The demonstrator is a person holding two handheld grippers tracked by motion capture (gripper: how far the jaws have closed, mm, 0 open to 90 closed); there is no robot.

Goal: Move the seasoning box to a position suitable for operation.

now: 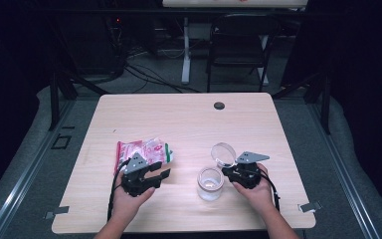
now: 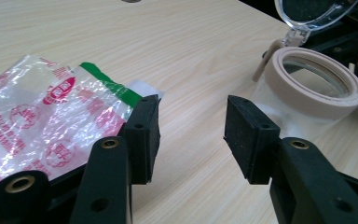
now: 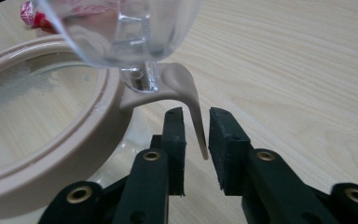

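Jar (image 1: 210, 183) lid tab between slack right jaws; left jaws parted, empty, level.

Wooden table (image 1: 189, 119): snack bag (image 1: 142, 151), jar (image 1: 210, 183)

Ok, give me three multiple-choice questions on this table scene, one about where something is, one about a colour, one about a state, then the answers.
1. Where does the snack bag lie?
A. in front of the left tool
B. inside the jar
C. on the chair

2. What colour is the ring round the jar's mouth?
A. blue
B. beige
C. black

3. How is the jar's clear lid?
A. flipped up, jar open
B. pressed shut
C. lying loose by the bag

Answers:
1 A: the high view shows the bag on the table just beyond the left tool.
2 B: the left gripper view shows a beige rim.
3 A: the lid stands tilted up on its hinge, with the beige tab between the right tool's jaws.
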